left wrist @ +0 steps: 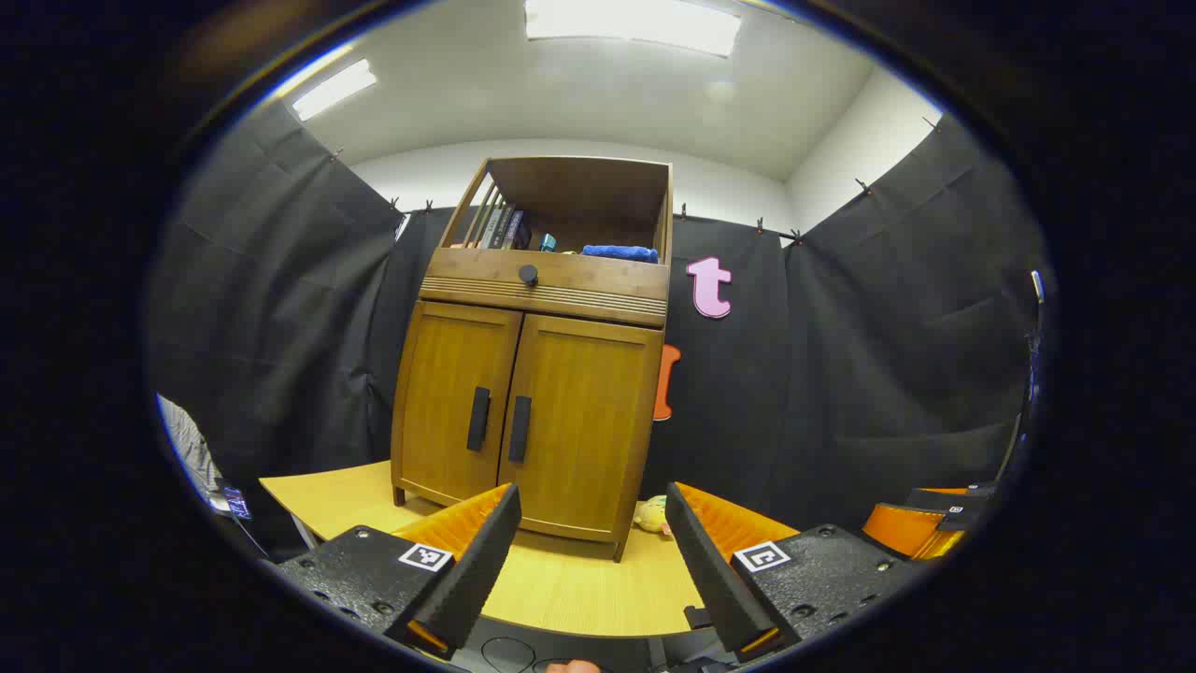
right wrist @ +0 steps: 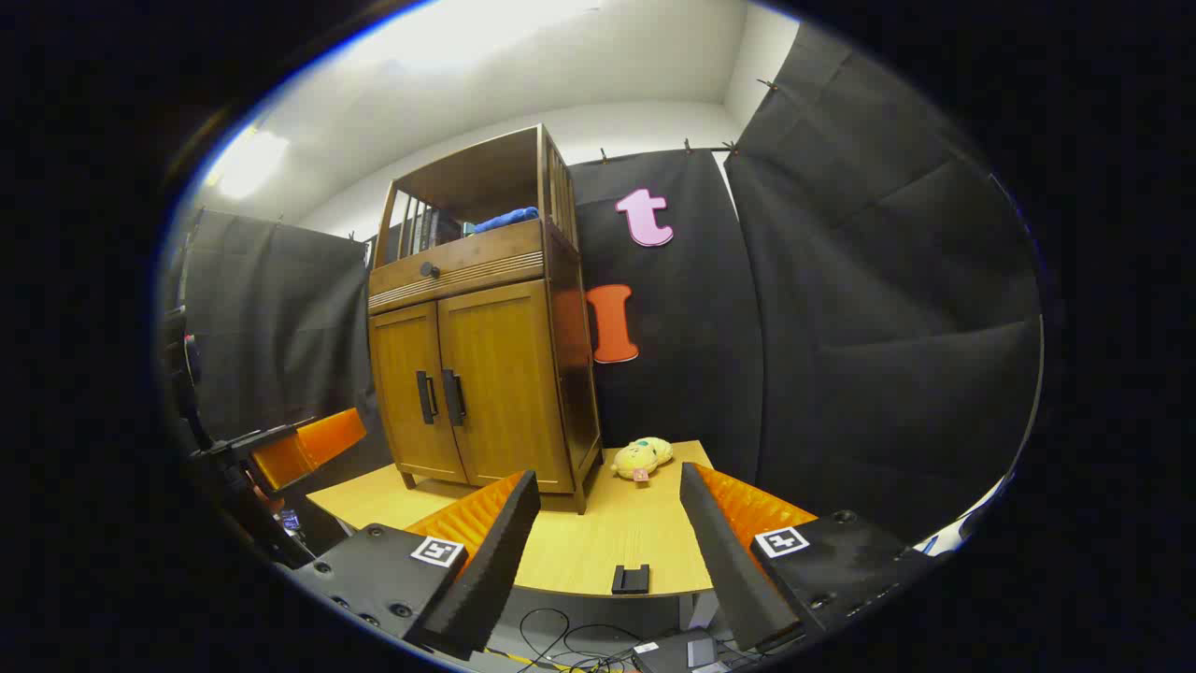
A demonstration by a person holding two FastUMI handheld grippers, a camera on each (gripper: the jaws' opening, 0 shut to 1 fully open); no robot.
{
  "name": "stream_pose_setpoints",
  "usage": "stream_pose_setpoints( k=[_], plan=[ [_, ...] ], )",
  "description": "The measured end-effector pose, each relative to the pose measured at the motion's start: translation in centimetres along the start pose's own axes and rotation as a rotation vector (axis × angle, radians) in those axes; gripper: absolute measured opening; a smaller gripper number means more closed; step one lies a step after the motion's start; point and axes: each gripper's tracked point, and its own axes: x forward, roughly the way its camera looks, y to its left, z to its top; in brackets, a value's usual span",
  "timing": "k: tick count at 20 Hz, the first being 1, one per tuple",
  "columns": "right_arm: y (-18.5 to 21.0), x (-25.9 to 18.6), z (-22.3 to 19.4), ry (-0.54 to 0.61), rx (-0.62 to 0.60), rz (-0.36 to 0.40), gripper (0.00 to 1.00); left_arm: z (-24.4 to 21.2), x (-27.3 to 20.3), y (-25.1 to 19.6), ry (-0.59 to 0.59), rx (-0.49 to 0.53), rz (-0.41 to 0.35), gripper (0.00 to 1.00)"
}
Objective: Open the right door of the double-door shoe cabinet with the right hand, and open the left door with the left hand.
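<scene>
I'm at the approach: both doors of the shoe cabinet on the counter are closed. Right claw and left claw hang released, well short. Next, I'd reach the right door handle.

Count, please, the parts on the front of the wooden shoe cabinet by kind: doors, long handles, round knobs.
Closed wooden doors: 2, left door and right door
Long dark vertical handles: 2, left handle and right handle
Round dark knob on the drawer: 1
Total: 5
</scene>
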Motion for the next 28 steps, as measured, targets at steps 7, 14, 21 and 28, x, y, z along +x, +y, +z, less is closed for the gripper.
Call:
stream_pose_setpoints(
  k=[7,14,21,28],
  plan=[
    [-3.1,1.3,1.8,-0.048,-0.021,-0.088,0.98,1.8,0.9,1.8,-0.045,0.012,0.025,0.91],
    [-2.6,2.4,2.1,-0.062,-0.027,-0.091,0.98,2.4,1.6,2.2,-0.067,0.027,0.014,0.92],
    [-2.1,2.9,2.5,-0.068,-0.026,-0.103,0.98,2.1,2.5,2.7,-0.061,0.01,0.006,0.92],
    [-0.3,3.7,2.7,-0.069,-0.03,-0.106,0.98,2.4,3.3,4.2,-0.064,-0.009,0.013,0.91]
  ],
)
